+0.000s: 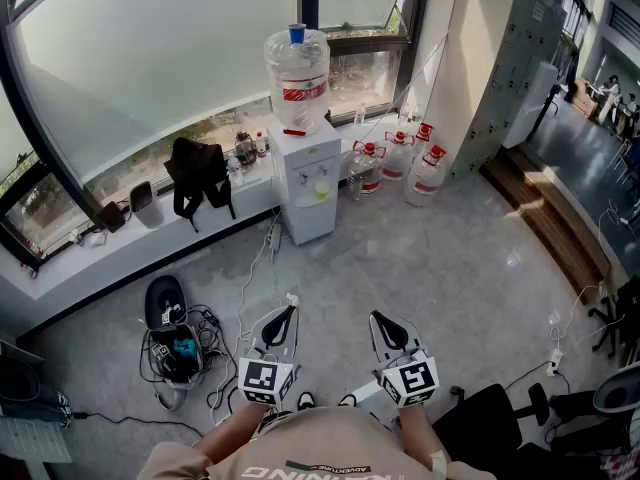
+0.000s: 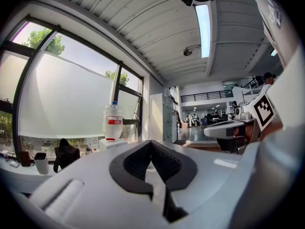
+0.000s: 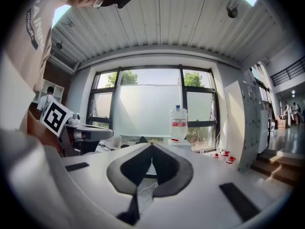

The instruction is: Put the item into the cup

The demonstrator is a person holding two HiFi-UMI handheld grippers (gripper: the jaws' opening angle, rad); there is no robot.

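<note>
No cup and no item to put in it shows in any view. In the head view both grippers are held close to the person's body, above the grey floor and pointing toward the window. The left gripper [image 1: 289, 312] is shut, its black pads meeting at the tip, with nothing between them [image 2: 151, 142]. Beside it, the right gripper [image 1: 379, 318] is also shut and empty [image 3: 152, 145]. Each carries a marker cube [image 1: 264, 379] at its rear. Across from each gripper, its camera catches the other gripper's body [image 2: 234, 128].
A white water dispenser [image 1: 306, 186] with a large bottle [image 1: 297, 66] stands at the window. Several spare water jugs [image 1: 402, 164] sit to its right, and a black backpack [image 1: 198, 174] rests on the sill. A black case with tangled cables [image 1: 172, 345] lies at floor left; an office chair [image 1: 500, 420] at lower right.
</note>
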